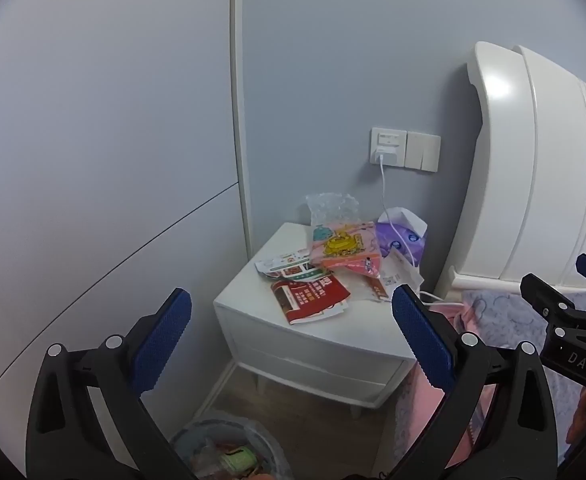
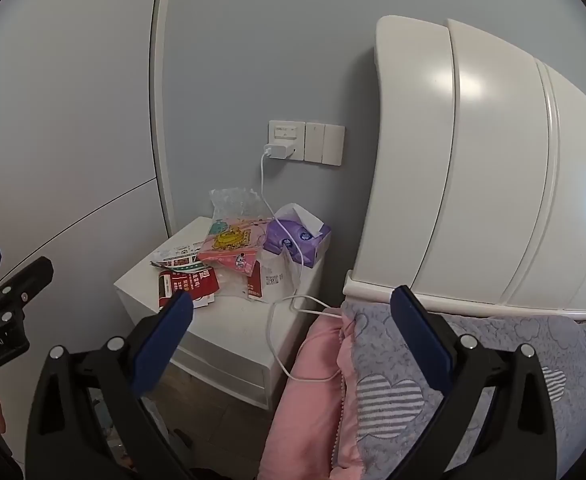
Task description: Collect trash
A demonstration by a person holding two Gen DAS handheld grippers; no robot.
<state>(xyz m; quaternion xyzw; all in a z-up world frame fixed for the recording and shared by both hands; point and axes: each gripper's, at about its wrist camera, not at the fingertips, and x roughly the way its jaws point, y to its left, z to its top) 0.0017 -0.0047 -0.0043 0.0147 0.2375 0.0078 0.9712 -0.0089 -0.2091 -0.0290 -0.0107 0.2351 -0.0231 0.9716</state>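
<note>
Blue pads frame both views: your left tongs and right tongs both gape wide and carry nothing. Below the left tongs, on the floor, sits the bin, already holding some scraps. To your right the bed's pink and lilac quilt lies just beside the bench.

On the bench the trash is heaped toward the wall: a red wrapper nearest you, a white printed wrapper touching it, a pink packet lying over both, and a clear bubble bag behind. A purple tissue pack stands at the back right; judge for yourself whether it counts as trash.

The main hazard, I think, is the white cable. It drops from the charger, crosses the tissue pack and the wrappers' right edge, and loops off onto the quilt. Pinch there and you may drag it along or tug the plug. The wrappers overlap, so lifting one could slide the others off the bench. Thin film lying flat may also slip from the pads.
</note>
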